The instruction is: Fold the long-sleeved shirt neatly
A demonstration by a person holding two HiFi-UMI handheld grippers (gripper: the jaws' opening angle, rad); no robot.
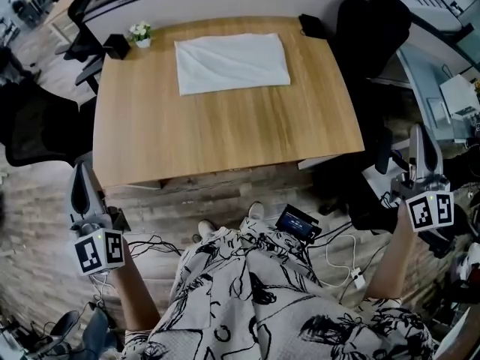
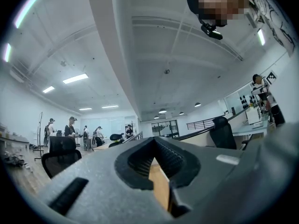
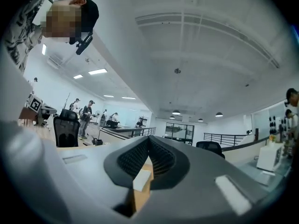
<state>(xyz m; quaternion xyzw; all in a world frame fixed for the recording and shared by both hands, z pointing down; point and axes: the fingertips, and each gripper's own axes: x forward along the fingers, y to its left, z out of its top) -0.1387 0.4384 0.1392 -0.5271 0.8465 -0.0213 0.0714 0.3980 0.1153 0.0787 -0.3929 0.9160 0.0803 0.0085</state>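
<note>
The white shirt (image 1: pixel 232 63) lies folded into a flat rectangle at the far middle of the wooden table (image 1: pixel 225 133). My left gripper (image 1: pixel 77 178) hangs off the table's near left corner, jaws shut and empty. My right gripper (image 1: pixel 417 142) is held off the table's right edge, also shut with nothing in it. In the left gripper view the left gripper (image 2: pixel 154 141) points level across the room, its ribbed pads meeting at the tip. In the right gripper view the right gripper (image 3: pixel 149 140) does the same. Neither gripper is near the shirt.
A small potted plant (image 1: pixel 140 34) and a black box (image 1: pixel 117 46) stand at the table's far left corner; another black object (image 1: pixel 312 26) sits at the far right. Black office chairs (image 1: pixel 34 130) flank the table. Cables and a device (image 1: pixel 298 223) lie on the floor near my feet.
</note>
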